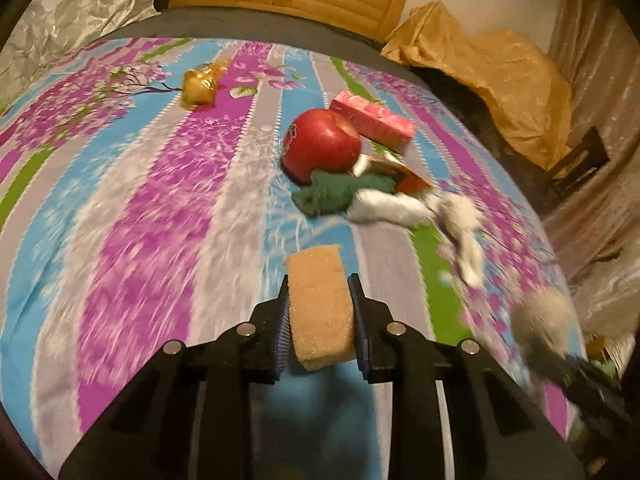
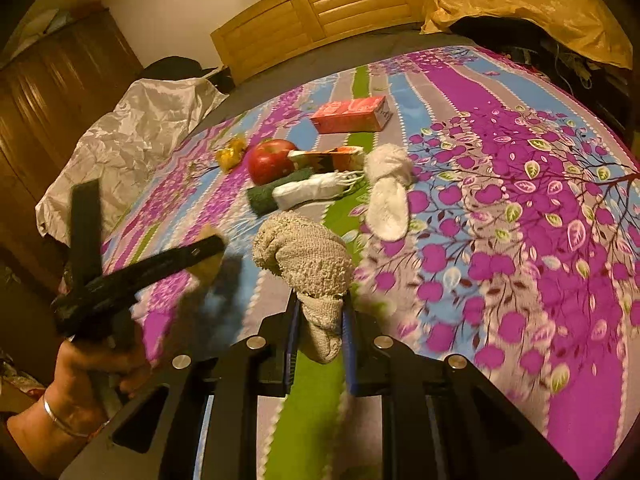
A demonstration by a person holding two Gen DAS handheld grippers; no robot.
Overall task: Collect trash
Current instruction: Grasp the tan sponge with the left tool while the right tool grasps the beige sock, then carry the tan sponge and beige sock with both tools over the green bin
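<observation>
The left tool [image 1: 322,312] is clenched on a tan sponge [image 1: 320,304], the right tool [image 2: 320,320] on a beige knitted cloth [image 2: 308,264] — both lifted clear of the bed [image 2: 520,240] for disposal; wrappers and cartons remain at twelve o'clock.

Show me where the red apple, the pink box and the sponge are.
red apple [image 1: 322,144], left wrist view, front skin.
pink box [image 2: 349,114], right wrist view, long side face.
sponge [image 1: 320,304], left wrist view, top face between the fingers.
</observation>
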